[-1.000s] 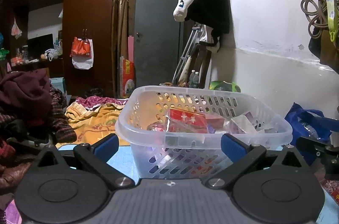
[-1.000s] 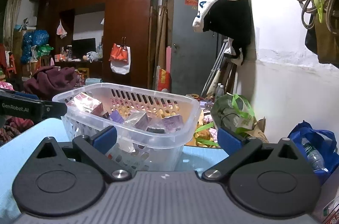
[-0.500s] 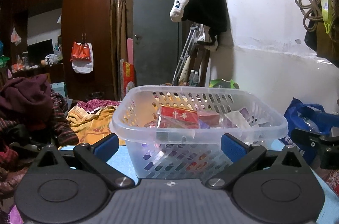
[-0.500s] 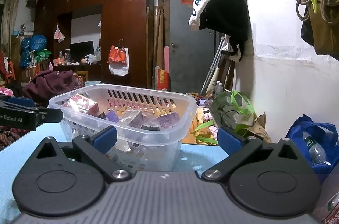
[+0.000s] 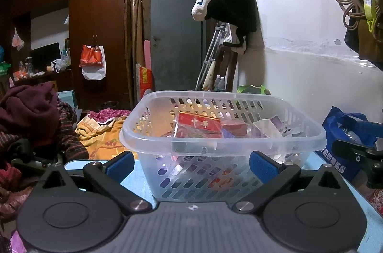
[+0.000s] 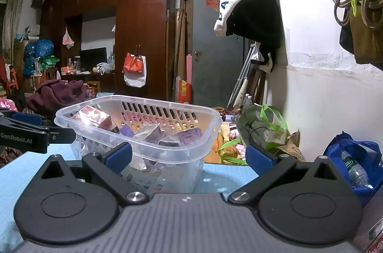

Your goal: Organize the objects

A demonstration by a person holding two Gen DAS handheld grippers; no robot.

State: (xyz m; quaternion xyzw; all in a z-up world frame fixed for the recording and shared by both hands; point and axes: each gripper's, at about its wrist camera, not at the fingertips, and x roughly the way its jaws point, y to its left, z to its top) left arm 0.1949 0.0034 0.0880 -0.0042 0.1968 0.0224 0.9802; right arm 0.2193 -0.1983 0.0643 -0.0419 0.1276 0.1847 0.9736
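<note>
On the blue surface [image 6: 227,171] the clear basket [image 5: 222,145] already holds the small packets [image 5: 198,125], and the left claw [image 5: 191,163] and right claw [image 6: 189,154] both sit wide open and empty, so the job looks nearly done.

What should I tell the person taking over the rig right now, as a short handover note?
Left gripper: open, empty, low on the blue mat, facing the clear plastic basket.
Right gripper: open, empty, beside the basket's right end.
Basket holds a red box, purple packets and other small packs.
Done: these items are in the basket.
Left: no loose item shows on the mat; check outside the views.
</note>
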